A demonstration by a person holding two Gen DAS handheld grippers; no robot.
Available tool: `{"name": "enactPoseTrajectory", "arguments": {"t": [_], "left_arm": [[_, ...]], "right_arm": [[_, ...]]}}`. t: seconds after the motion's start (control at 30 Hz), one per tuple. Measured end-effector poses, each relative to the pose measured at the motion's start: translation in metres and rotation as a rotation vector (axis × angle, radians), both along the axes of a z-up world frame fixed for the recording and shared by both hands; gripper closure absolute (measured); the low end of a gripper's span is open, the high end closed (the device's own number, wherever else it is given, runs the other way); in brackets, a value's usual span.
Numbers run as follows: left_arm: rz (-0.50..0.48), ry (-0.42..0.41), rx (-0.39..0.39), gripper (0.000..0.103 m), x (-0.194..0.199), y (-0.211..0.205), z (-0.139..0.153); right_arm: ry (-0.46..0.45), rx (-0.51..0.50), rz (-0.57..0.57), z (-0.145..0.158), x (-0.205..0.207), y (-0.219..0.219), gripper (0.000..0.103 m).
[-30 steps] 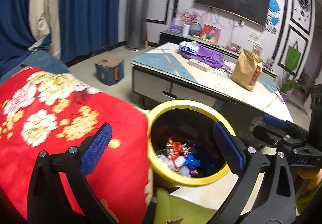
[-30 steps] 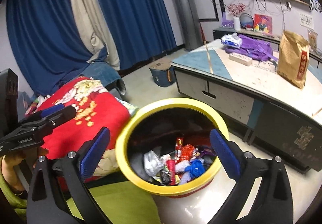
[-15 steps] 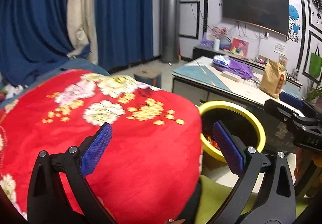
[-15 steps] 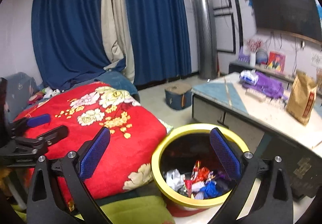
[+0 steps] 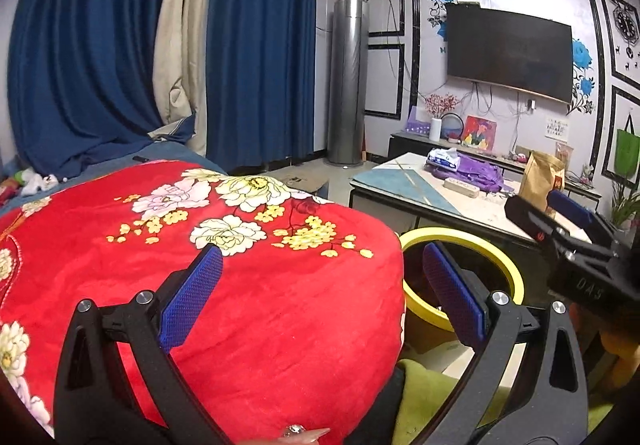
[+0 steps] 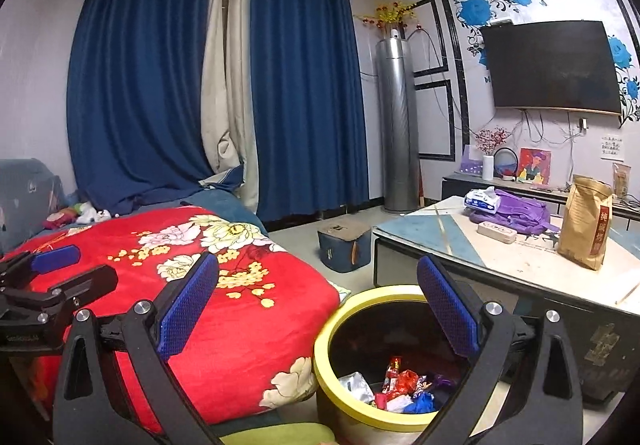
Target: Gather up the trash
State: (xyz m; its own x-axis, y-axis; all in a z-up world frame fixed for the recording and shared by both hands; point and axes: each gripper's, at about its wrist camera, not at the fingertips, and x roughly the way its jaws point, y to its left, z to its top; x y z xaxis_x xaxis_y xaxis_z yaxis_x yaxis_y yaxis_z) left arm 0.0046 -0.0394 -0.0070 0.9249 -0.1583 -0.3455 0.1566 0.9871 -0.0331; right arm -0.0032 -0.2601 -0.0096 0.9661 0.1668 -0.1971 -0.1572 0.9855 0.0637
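The red blanket point(image 5: 248, 285) hides most of the bin point(image 5: 496, 265) from the left gripper point(image 5: 320, 297), which has swung away from it since before, while the upright bin point(image 6: 360, 385) of wrappers point(image 6: 400, 389) sits on the floor under the right gripper point(image 6: 316, 309), both grippers spread wide and empty.

Red floral blanket point(image 5: 240, 285), spread beneath and beyond the left-hand fingers. Blue curtains point(image 6: 160, 93) with a cream panel between them, far ahead of the fingers on the back wall. Silver cylindrical tower point(image 6: 396, 125) standing upright beside the curtains. Dark wall-mounted television point(image 6: 552, 65), up and right of the fingers. Low table point(image 6: 520, 265) past the right-hand fingers, carrying a brown paper bag point(image 6: 586, 225), a purple bag point(image 6: 516, 211) and a tissue pack point(image 6: 482, 201). Small blue box point(image 6: 344, 245) on the floor beside the table.
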Motion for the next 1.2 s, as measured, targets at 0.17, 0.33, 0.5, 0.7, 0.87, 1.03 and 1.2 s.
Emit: {"name": "enactPoseTrajectory", "arguments": {"t": [0.17, 0.33, 0.5, 0.7, 0.87, 1.03, 1.2], "left_arm": [[0.002, -0.005, -0.015, 0.011, -0.0009, 0.0016, 0.0], [0.004, -0.005, -0.019, 0.011, -0.0006, 0.0026, 0.0005], [0.011, -0.012, -0.023, 0.011, -0.001, 0.0043, 0.0019], [0.012, -0.013, -0.023, 0.011, -0.0017, 0.0043, 0.0022], [0.012, -0.013, -0.023, 0.011, -0.0018, 0.0043, 0.0019], [0.011, -0.013, -0.026, 0.011, -0.0017, 0.0046, 0.0019], [0.011, -0.013, -0.024, 0.011, -0.0014, 0.0046, 0.002]], "right_arm": [[0.024, 0.005, -0.004, -0.0036, 0.0032, 0.0001, 0.006], [0.025, 0.001, 0.001, -0.0049, 0.0025, 0.0025, 0.006], [0.034, 0.003, -0.002, -0.0063, 0.0047, 0.0025, 0.006], [0.04, 0.007, -0.005, -0.0075, 0.0066, 0.0024, 0.006], [0.039, 0.007, -0.005, -0.0074, 0.0062, 0.002, 0.006], [0.04, 0.007, -0.005, -0.0073, 0.0064, 0.0019, 0.006], [0.04, 0.008, -0.004, -0.0073, 0.0062, 0.0017, 0.006]]}}
